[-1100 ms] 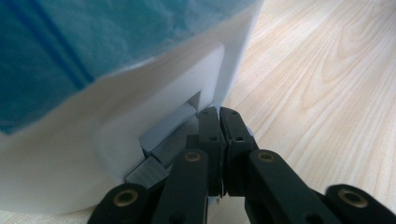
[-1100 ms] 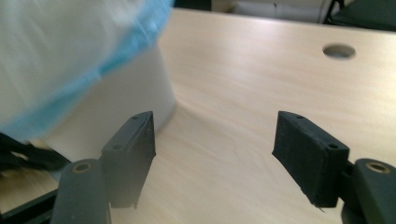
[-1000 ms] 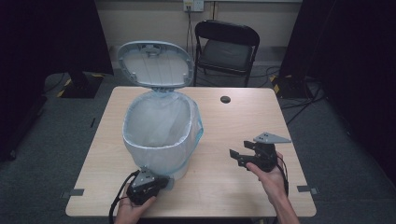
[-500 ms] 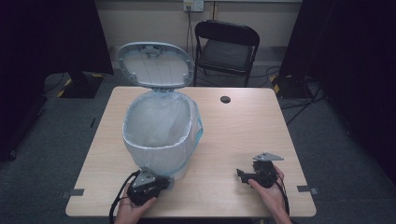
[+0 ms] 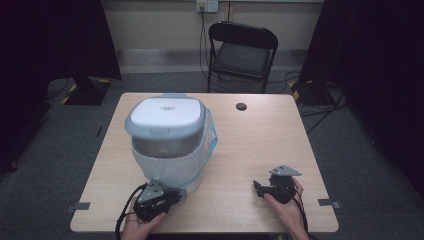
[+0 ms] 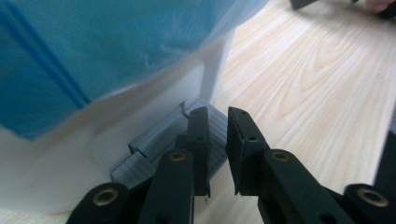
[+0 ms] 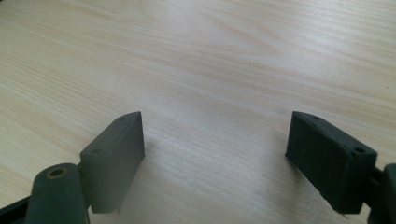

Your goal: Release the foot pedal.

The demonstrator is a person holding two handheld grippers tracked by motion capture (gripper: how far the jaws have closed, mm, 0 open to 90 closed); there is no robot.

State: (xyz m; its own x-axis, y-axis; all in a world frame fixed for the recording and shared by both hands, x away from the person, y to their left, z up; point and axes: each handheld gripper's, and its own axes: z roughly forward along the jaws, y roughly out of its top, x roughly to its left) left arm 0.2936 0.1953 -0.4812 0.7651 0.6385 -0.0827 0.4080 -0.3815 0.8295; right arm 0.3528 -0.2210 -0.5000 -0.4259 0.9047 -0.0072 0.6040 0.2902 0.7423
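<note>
bin: one white plastic pedal bin (image 5: 167, 145) with a grey-white hinged lid (image 5: 165, 116), sat on the left half of the light wooden table (image 5: 240, 145), front edge pretty near the person's side

lid: down flat on top, so the bin was closed

liner: a translucent blue-white plastic bag (image 5: 207, 147) was folded over the rim and draped down the outside walls; up close in the left gripper view it was mostly blue film (image 6: 116, 42) over the white wall

contents: honestly couldn't tell, the lid covered the whole opening

pedal: one grey ribbed foot pedal (image 6: 161, 144) stuck out at the base of the bin, partly hidden behind the tool's jaws

left tool (image 5: 172, 194): parked right at the foot of the bin, jaws just a narrow slit apart and just been easing open, nothing pinched between them; one jaw tip sat over the pedal

right tool (image 5: 258, 188): well clear of the bin on the right side of the table, low over the wood, jaws spread wide (image 7: 212, 154), bare table between them

other bits: one small dark round thing (image 5: 241, 106) on the far side of the table, too small to identify; one black folding chair (image 5: 242, 50) behind the table

hands: two, cut off by the bottom edge of the high view
</note>
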